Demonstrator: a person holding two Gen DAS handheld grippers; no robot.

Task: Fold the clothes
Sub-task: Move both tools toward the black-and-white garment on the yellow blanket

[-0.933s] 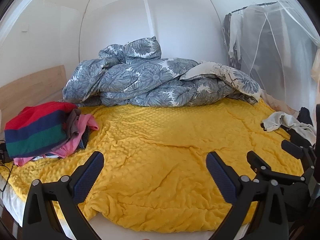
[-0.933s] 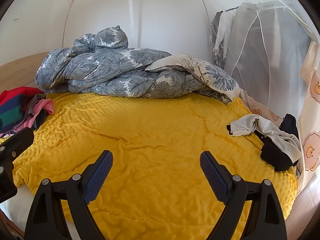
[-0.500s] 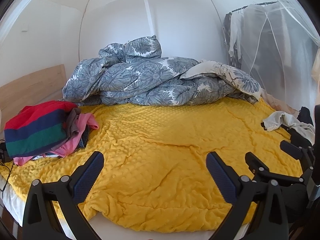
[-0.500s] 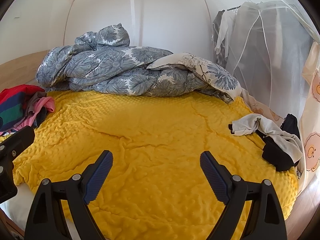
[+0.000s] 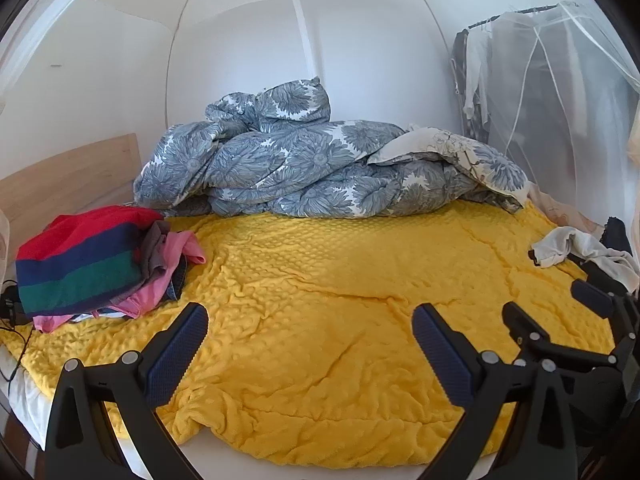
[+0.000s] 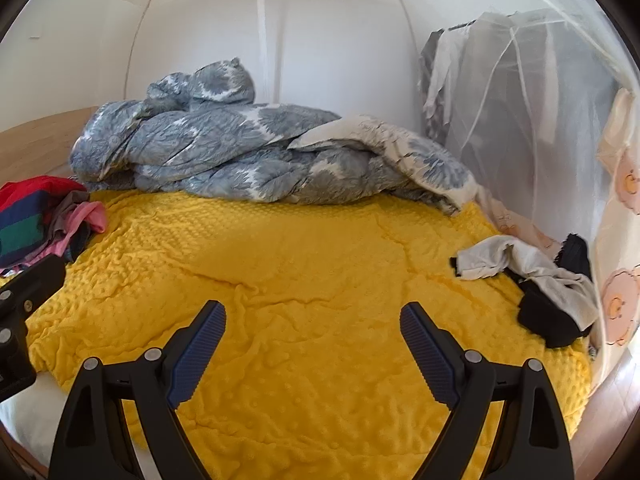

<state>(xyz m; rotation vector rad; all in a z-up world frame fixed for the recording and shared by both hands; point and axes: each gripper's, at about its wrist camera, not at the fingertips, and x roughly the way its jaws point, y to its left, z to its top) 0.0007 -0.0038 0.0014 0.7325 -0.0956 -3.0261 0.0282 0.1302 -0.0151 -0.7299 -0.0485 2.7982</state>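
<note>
- Little has moved since the earlier frames: both views have crept slightly nearer the bed and the right wrist view has gone a bit blurred, a sign that the hand is in motion.
- Left gripper [image 5: 310, 344] has its fingers wide apart and empty, hovering over the near edge of the yellow blanket [image 5: 340, 320].
- Right gripper [image 6: 312, 340] is the same, fingers spread with nothing between them.
- Clothes lie in two heaps. A striped pile [image 5: 80, 264] with a pink garment [image 5: 176, 256] sits well off to the left of the left fingers; a white top [image 6: 516, 260] tangled with a black garment [image 6: 548, 316] lies ahead and to the right of the right fingers.
- At the far side, beyond both sets of fingers, a grey floral duvet [image 5: 312, 172] is bunched up.
- All of this looks soft, light and limp; it should sag and drag on the nubbly blanket rather than slide.
- I judge the white top the easier pick: pinch its loose edge nearest the fingers, then find a second corner so it hangs flat.
</note>
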